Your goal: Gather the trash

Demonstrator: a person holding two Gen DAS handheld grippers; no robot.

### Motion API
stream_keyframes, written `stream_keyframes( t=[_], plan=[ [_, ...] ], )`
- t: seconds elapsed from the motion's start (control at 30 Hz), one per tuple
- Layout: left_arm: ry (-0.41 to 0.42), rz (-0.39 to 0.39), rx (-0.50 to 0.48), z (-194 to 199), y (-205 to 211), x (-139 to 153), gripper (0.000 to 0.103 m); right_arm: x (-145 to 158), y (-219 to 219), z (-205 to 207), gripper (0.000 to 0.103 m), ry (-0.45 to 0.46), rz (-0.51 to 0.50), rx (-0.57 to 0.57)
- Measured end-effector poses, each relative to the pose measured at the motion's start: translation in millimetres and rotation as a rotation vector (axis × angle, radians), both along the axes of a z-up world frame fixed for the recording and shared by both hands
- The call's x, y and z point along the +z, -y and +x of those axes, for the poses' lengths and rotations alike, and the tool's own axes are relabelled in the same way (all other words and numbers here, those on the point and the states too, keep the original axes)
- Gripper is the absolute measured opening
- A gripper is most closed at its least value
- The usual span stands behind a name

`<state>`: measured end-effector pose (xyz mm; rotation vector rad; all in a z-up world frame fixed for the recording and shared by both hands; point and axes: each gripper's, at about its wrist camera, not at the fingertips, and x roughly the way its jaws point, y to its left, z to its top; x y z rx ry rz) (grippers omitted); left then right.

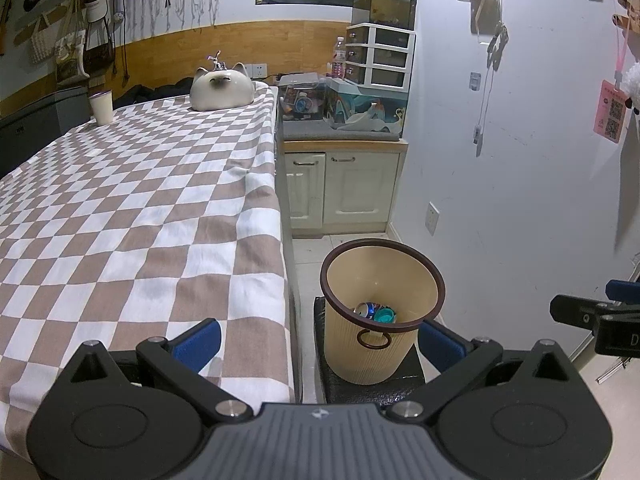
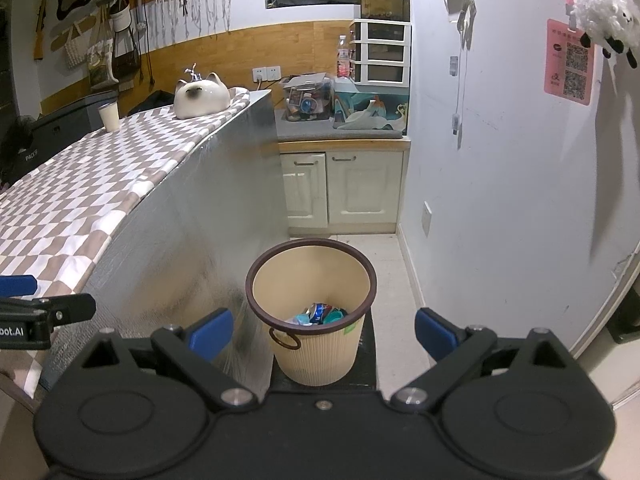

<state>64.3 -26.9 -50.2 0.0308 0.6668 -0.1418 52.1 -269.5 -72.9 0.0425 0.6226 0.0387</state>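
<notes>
Both grippers hang with jaws spread wide and empty: the left gripper (image 1: 318, 338) sits over the near edge of the table (image 1: 140, 208), the right gripper (image 2: 324, 330) beside it. Just ahead and below stands the bin (image 2: 312, 344) on a dark stool, holding a crushed can (image 2: 318, 312) and a teal lid (image 1: 385, 315). It lies straight ahead of the right jaws, the nearer. Further off, only a paper cup (image 1: 101, 107) stands on the table, left of both, probably next.
</notes>
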Motion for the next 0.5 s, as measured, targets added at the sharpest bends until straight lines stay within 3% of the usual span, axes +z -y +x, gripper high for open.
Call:
stream_keyframes(
  t=[0.5],
  plan=[
    [0.002, 0.001, -0.004, -0.4, 0.3, -0.3, 0.103, 0.0, 0.4, -0.1, 0.098, 0.001, 0.0, 0.001]
  ],
)
